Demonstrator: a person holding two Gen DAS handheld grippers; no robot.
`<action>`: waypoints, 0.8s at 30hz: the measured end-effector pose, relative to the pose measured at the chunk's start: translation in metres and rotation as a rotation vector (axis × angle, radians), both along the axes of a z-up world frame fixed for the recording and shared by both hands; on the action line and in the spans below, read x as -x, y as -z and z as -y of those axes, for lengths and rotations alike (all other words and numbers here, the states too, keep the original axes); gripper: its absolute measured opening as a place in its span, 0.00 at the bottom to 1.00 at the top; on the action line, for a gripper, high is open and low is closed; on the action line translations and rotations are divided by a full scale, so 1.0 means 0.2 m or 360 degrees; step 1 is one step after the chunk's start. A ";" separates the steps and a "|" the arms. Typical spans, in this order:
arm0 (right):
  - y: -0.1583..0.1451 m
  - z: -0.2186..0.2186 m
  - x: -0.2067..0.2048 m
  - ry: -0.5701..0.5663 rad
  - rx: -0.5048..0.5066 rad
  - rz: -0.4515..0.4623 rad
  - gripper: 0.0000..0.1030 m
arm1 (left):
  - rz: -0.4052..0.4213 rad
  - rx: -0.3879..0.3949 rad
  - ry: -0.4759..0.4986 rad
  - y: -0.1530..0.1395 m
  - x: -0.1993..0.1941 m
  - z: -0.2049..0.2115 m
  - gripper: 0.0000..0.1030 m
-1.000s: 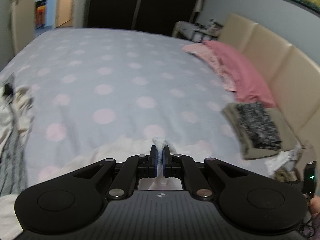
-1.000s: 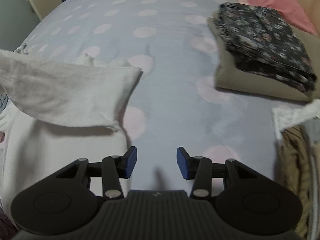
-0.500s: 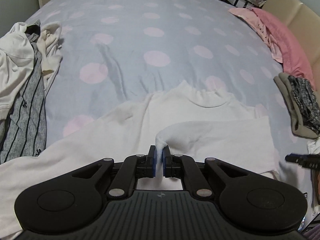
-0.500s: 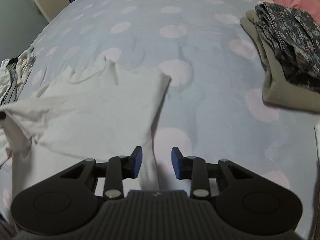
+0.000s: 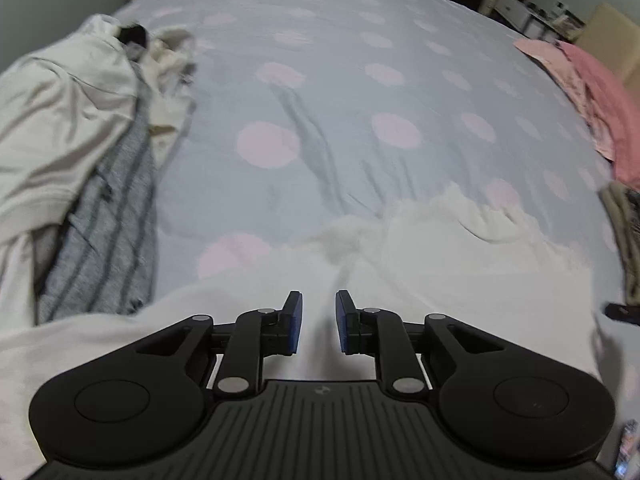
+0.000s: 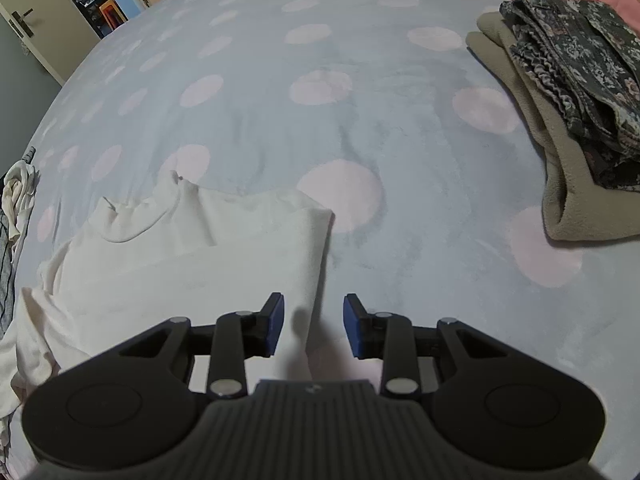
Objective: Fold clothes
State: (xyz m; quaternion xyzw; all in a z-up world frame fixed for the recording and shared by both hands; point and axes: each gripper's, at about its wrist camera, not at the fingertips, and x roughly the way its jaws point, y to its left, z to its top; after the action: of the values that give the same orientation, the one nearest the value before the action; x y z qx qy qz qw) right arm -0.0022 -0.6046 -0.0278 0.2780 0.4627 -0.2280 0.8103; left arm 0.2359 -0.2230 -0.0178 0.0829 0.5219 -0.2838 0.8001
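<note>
A white long-sleeved top (image 5: 440,264) lies flat on the bed, collar toward the far side, its right part folded inward; it also shows in the right wrist view (image 6: 208,256). My left gripper (image 5: 318,322) is open and empty, just above the top's near part. My right gripper (image 6: 314,326) is open and empty, hovering over the top's folded right edge, where the bedspread begins.
The bedspread (image 5: 360,80) is light blue with pink dots. A heap of unfolded clothes (image 5: 72,140) lies at the left. A folded stack, olive under dark floral (image 6: 568,92), sits at the right. Pink pillows (image 5: 600,100) lie far right.
My left gripper let go of the white sleeve and opened; the sleeve now lies flat on the top. My right gripper stayed open and moved in over the top's right edge.
</note>
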 end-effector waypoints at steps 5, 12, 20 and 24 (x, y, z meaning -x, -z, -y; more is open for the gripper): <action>0.04 0.02 0.00 0.0035 -0.0016 -0.0049 0.35 | 0.0055 0.0039 0.0274 -0.01 0.19 0.10 0.45; 0.04 0.02 -0.01 0.0030 -0.0025 -0.0047 0.38 | 0.0047 -0.0074 0.0383 0.15 0.31 0.28 0.49; 0.04 0.07 -0.02 0.0106 -0.0059 0.0075 0.40 | 0.0000 -0.0103 0.0282 0.26 0.28 0.36 0.50; 0.05 0.11 -0.04 0.0172 -0.0098 0.0149 0.40 | -0.0006 -0.0171 0.0249 0.29 0.24 0.36 0.07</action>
State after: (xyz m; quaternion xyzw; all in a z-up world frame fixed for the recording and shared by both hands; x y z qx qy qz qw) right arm 0.0065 -0.6269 -0.0388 0.3376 0.4155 -0.2438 0.8087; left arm 0.1888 -0.2940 -0.0761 0.1657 0.5298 -0.3171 0.7689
